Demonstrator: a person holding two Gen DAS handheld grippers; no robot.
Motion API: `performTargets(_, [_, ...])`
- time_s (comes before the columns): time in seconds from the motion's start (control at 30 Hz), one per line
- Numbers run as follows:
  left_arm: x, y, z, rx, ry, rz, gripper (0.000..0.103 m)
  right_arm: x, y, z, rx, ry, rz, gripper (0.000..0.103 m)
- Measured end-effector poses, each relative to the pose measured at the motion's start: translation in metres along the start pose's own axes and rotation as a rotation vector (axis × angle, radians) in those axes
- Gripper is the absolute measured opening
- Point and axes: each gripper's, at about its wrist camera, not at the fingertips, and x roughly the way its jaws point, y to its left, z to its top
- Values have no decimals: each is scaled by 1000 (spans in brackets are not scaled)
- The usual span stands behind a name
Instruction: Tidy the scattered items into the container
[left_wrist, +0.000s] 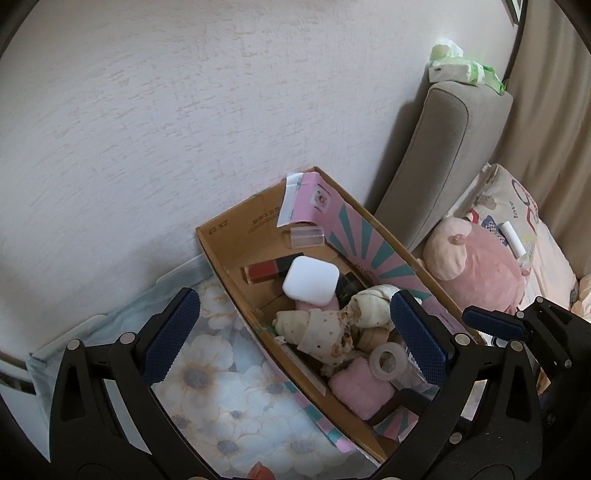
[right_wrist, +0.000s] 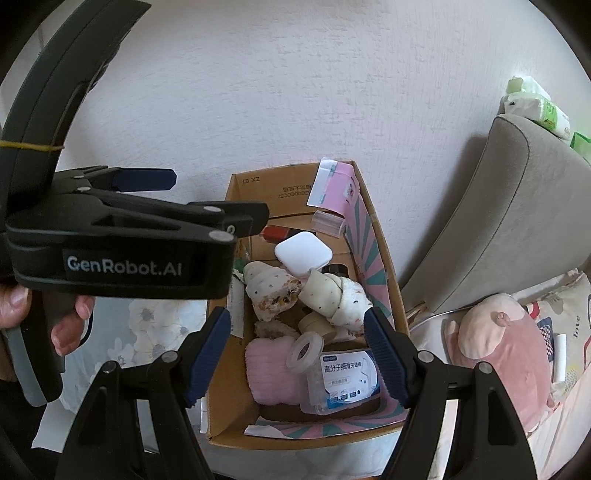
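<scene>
A pale, rough-textured wall (right_wrist: 258, 92) fills the back of the view. Against it, on a bed sheet printed with white flowers (left_wrist: 207, 373), stands an open cardboard box (right_wrist: 236, 192) with pink and teal stripes on its outside flaps. To the right of the box a grey padded headboard (right_wrist: 517, 206) leans up the wall, with green and white tissue packs (right_wrist: 535, 103) resting on its top edge. Below that lies a pink plush toy (right_wrist: 506, 350) on a patterned pillow (left_wrist: 517, 206).

The box already holds the gathered things. At the far end lie a clear plastic cap (right_wrist: 327, 221) and a red block (right_wrist: 275, 232); just in front of them sits a white rounded square case (right_wrist: 303, 256), partly over a dark jar (right_wrist: 338, 269). In the middle are two rolled, spotted cream cloths (right_wrist: 273, 291), side by side and touching. Nearer lie a folded pink cloth (right_wrist: 273, 373), a clear tape ring (right_wrist: 304, 350) resting on it, and a blue and white labelled packet (right_wrist: 347, 376) beside them.

Both tools hang above the box, pointing down into it. The left gripper (left_wrist: 295, 339) has its jaws spread wide with nothing between the pads; one finger is over the sheet, the other over the box. In the right wrist view a hand (right_wrist: 70, 325) grips its handle. The right gripper (right_wrist: 295, 354) also stands wide apart over the near end of the box, empty, its pads clear of the items below.
</scene>
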Motion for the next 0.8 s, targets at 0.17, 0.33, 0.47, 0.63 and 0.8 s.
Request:
performTargets(0.17, [-7,2,-3,-3,-15,5,103,-3,3,-1,-1,-6,-4,70])
performTargets(0.33, [-14,7,-11,-22,-26,6,103,-7,6,0,-5,-12,-9,70])
performTargets(0.47, [-23,12,-18,-32,-35,14,103,-9,11,-1,-11,-14,-9,70])
performTargets(0.63, [-49,30,-31,-93,-38,83,103,-16,23,0,-30,-15,-6,70])
performTargets(0.8, [-91,61,-50,-200,-73,111,103,-27,44,6,-61,-8,4,70])
